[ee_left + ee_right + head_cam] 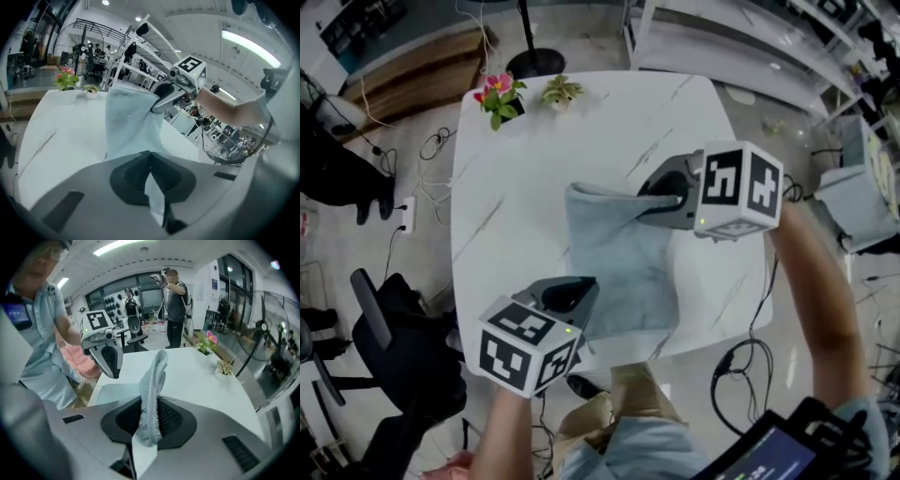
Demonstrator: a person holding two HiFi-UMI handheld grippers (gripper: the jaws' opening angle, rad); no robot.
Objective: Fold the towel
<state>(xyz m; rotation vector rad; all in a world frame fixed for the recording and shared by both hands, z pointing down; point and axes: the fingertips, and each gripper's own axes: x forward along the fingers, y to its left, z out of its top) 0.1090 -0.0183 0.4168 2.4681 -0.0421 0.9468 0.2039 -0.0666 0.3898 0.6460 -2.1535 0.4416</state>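
One towel (619, 267), clamped by two grippers: left gripper (581, 292) fingers on its near edge, right gripper (653, 199) fingers on its far edge; two potted plants (500, 98) (561, 92) beyond it

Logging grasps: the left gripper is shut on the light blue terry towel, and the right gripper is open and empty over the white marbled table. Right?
No. The right gripper, over the white marbled table, is not open and empty: the right gripper view shows its fingers shut on the light blue terry towel. The left gripper does grip the towel.
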